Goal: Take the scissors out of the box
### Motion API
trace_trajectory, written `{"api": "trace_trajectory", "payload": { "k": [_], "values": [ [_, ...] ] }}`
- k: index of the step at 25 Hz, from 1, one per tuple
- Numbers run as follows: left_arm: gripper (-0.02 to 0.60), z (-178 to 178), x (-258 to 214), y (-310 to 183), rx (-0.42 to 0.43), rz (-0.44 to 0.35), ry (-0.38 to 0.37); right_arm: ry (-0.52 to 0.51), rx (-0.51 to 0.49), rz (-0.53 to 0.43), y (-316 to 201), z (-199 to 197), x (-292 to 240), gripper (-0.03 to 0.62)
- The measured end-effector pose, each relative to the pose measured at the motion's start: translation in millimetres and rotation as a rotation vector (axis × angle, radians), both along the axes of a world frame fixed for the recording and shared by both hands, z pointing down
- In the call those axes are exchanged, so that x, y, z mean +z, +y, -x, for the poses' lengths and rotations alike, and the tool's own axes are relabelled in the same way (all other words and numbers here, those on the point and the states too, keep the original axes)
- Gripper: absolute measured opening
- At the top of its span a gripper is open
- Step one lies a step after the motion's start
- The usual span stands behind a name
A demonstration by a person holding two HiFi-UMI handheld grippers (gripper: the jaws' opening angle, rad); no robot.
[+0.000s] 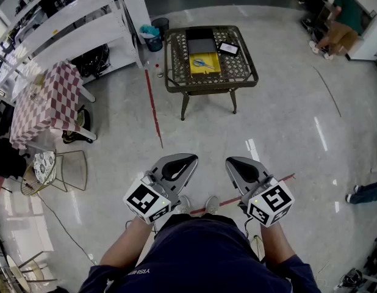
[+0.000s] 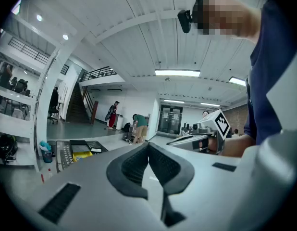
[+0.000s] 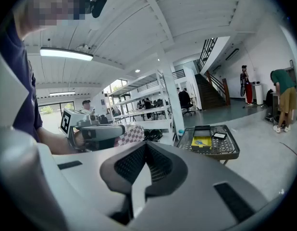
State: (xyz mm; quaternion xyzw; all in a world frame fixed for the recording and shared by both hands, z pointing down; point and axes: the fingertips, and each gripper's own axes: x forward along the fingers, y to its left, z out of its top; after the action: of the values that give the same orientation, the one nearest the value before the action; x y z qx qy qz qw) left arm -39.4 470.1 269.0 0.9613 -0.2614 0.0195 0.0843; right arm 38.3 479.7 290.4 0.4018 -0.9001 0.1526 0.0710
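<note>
Left gripper (image 1: pixel 185 161) and right gripper (image 1: pixel 235 163) are held side by side at 6 o'clock, just ahead of the person's torso. Both pairs of jaws are closed tip to tip, with nothing between them. The forearms are partly hidden by the torso. Bare floor (image 1: pixel 280 121) lies open between the grippers and the table (image 1: pixel 171 66) at 12 o'clock. A red floor line (image 1: pixel 153 105) runs past the table's left side. On the table, the yellow box (image 1: pixel 210 71) holds the blue scissors (image 1: pixel 202 62), whose blades are too small to make out. A dark flat item (image 1: pixel 199 40) lies just behind the box. Shelving (image 1: pixel 85 14) stands at 10 o'clock and a crouching person (image 1: pixel 340 26) at 1 o'clock.
</note>
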Motion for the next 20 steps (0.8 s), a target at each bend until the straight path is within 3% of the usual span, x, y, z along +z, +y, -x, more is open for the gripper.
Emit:
{"api": "trace_trajectory", "payload": {
  "k": [12,20],
  "values": [
    [0.025,-4,3,0,-0.016,0.014,0.007,-0.004,-0.007,0.003,0,-3,1,0.018],
    [0.025,-26,10,6,-0.024,0.019,-0.014,-0.038,-0.009,0.011,5,-23,6,0.018]
  ]
}}
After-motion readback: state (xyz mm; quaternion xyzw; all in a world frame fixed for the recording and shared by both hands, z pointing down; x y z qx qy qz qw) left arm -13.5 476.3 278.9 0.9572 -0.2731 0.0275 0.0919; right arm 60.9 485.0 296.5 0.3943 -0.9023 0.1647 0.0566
